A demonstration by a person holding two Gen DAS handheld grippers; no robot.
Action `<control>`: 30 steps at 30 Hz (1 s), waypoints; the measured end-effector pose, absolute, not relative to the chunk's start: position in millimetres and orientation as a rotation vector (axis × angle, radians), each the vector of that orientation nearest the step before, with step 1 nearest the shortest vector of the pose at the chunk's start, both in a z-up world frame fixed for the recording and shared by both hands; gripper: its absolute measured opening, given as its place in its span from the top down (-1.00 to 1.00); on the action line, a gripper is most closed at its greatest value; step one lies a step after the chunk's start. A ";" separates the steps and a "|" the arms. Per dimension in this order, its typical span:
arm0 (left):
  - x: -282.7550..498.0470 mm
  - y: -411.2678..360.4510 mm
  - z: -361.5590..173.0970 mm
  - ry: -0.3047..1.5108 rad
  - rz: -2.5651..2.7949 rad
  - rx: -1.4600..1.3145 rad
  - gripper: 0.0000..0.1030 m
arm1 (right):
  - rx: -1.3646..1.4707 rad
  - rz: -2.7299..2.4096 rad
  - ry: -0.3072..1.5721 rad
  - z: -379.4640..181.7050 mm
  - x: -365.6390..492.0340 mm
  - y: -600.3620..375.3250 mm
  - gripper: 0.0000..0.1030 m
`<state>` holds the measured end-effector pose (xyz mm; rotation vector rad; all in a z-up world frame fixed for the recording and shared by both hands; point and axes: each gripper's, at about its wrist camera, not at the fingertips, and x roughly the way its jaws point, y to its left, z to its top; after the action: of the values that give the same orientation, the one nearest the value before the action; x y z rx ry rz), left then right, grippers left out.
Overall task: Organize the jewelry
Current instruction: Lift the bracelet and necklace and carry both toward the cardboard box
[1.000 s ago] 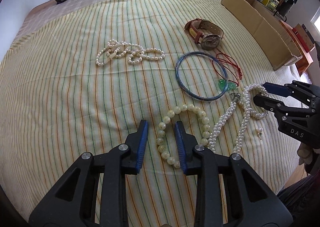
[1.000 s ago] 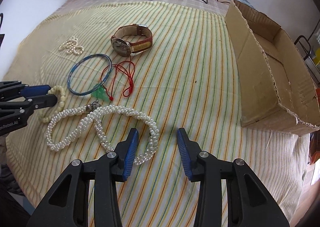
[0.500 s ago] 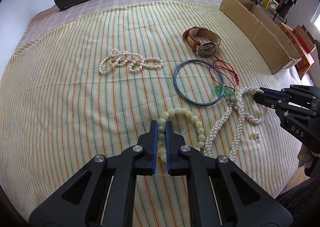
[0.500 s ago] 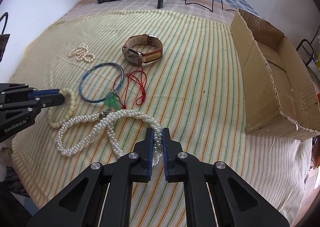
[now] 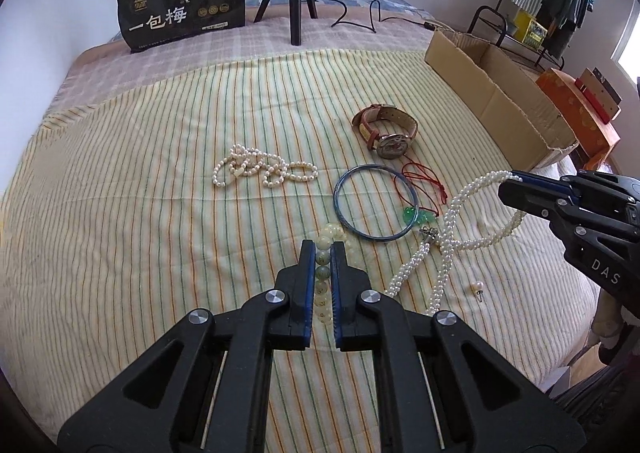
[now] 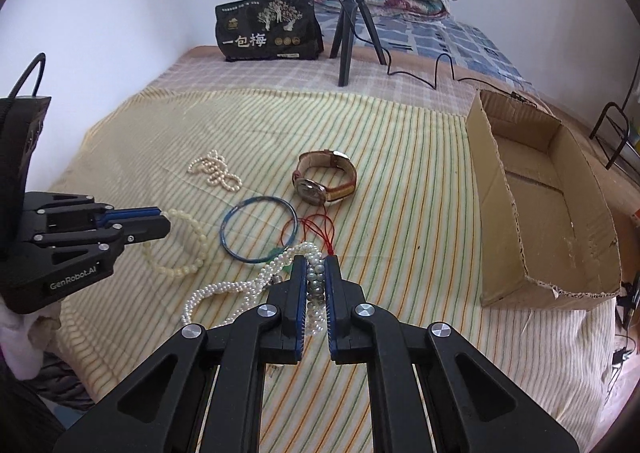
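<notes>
My left gripper (image 5: 322, 249) is shut on a pale bead bracelet (image 5: 323, 273), which hangs lifted off the striped cloth (image 5: 160, 213). My right gripper (image 6: 315, 265) is shut on a twisted pearl necklace (image 6: 224, 287); its raised end slants up from the cloth while the rest trails there. In the left wrist view, the right gripper (image 5: 508, 183) holds that necklace (image 5: 452, 213) at the right. A brown-strapped watch (image 6: 324, 181), a blue bangle (image 6: 260, 229), a red cord with a green pendant (image 5: 420, 215) and a small pearl string (image 5: 264, 167) lie on the cloth.
An open cardboard box (image 6: 552, 213) stands on the bed's right side. A loose pearl earring (image 5: 477, 287) lies near the necklace. At the back stand a black tripod (image 6: 348, 33), a black printed bag (image 6: 268, 29) and folded quilts.
Both grippers went from open to shut, the left on the bead bracelet, the right on the pearl necklace. Both have since risen, lifting their pieces off the cloth.
</notes>
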<state>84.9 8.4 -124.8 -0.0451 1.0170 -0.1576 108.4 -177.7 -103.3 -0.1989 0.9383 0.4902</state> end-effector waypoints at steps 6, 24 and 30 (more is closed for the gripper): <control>82.8 7.6 -109.7 0.976 -0.165 -0.061 0.91 | -0.180 0.494 0.895 -84.7 108.1 -176.4 0.87; 77.6 -1.6 -63.4 0.857 -0.195 -0.099 0.91 | -0.101 0.481 0.746 -21.3 102.8 -187.5 0.87; 79.4 -7.7 -49.2 0.820 -0.209 -0.101 0.91 | -0.077 0.449 0.703 -5.1 106.1 -199.9 0.87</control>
<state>79.4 -7.7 -49.2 -0.1007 0.8201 -0.2087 106.1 -199.9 -5.1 -0.0769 0.7028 0.4493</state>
